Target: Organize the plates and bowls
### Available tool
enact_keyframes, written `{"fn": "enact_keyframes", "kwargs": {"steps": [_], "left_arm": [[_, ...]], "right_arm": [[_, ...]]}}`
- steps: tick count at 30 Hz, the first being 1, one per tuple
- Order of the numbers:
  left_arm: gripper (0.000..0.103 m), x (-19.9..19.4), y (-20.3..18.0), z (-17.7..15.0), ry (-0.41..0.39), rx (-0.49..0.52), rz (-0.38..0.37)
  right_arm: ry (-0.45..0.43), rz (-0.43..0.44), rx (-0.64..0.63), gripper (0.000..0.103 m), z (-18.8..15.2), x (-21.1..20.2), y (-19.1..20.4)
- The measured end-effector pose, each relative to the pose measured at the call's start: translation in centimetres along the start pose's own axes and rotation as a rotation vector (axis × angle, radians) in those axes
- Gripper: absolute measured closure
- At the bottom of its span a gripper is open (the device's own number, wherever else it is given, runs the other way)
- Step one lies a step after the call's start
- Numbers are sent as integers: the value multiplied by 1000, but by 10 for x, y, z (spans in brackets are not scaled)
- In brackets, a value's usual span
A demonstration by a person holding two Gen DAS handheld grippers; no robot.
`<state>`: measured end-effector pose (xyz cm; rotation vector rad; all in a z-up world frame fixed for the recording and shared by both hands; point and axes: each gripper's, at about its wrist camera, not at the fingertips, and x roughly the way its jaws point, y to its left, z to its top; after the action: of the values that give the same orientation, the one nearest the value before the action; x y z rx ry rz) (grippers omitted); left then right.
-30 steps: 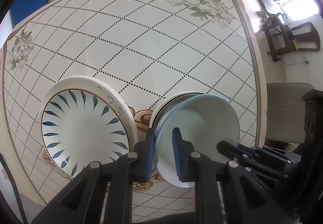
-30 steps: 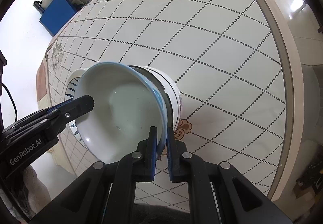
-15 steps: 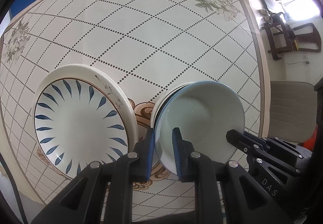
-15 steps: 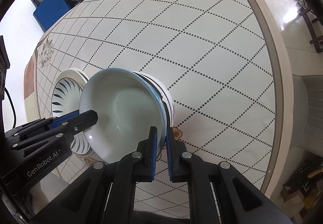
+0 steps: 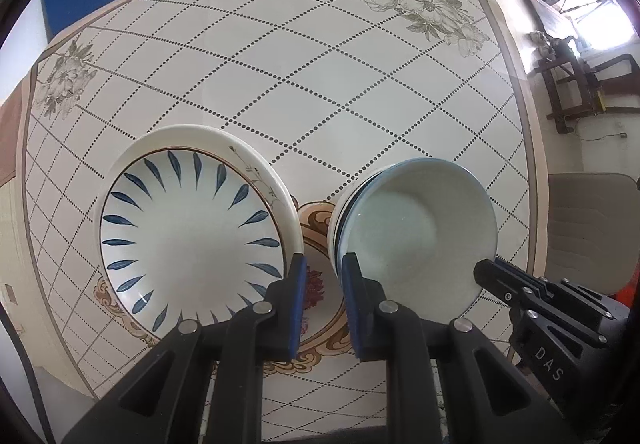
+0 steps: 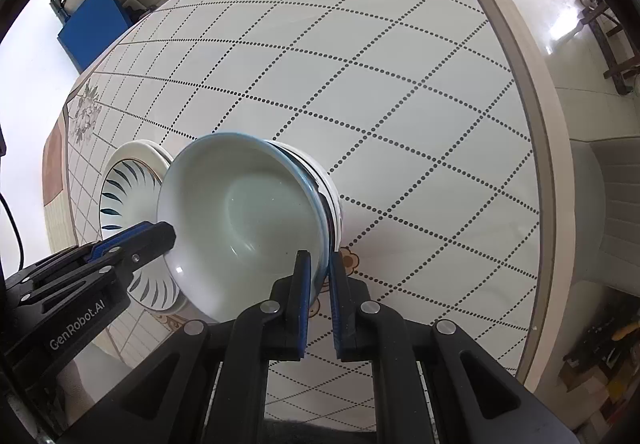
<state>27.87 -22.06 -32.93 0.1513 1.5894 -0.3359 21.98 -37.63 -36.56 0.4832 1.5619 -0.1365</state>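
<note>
Released since the earlier frame, the left gripper now stands open, empty, between the leaf-patterned plate and the pale bowl. Right of the plate, this bowl sits nested, tilted, hiding the bowls beneath; the right gripper clamps its near rim.

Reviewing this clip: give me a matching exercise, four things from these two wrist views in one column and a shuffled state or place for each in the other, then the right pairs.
Things:
1. left gripper
2. right gripper
3. pale blue bowl
4. leaf-pattern plate

States or places:
A. nested in a white bowl
B. fingers apart, nothing between them
C. lies flat on a larger white plate
D. clamped on a bowl rim

Pairs: 1-B, 2-D, 3-A, 4-C
</note>
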Motion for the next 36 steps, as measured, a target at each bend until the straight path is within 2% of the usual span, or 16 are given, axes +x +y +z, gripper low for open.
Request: {"fn": "enact_keyframes", "kwargs": {"steps": [10,15,17,18,19,20,21,22,26,36], "left_arm": [[87,-30,-11,-26,-100,12,77],[86,-46,-12,-35,-145,24,92],[77,-54,-14,-38,-168,32,95],[77,-59,-14,-40,-188,29,93],[73,-64,-15,-43,-210,33,102],[55,-69,-16,-45,-231,41,112],[40,-74,-18,-46,-246,49,115],[19,-78,-19,-48,-260,53,117],[13,-99,-21,-57,-323,58,126],[12,-152,-29,-86,-406,73,103]], "right_arm": [[-62,-19,-28,92,-29,-31,-1],[-108,-37,-47,92,-46,-55,-1],[-126,-55,-56,90,-51,-64,0],[-139,-64,-58,81,-54,-69,0],[-153,-76,-61,62,-57,-74,1],[-165,-87,-67,49,-59,-79,2],[-179,-85,-71,26,-62,-84,2],[-194,-81,-72,15,-65,-89,2],[-243,-107,-75,12,-77,-110,1],[-394,-147,-92,8,-108,-183,4]]}}
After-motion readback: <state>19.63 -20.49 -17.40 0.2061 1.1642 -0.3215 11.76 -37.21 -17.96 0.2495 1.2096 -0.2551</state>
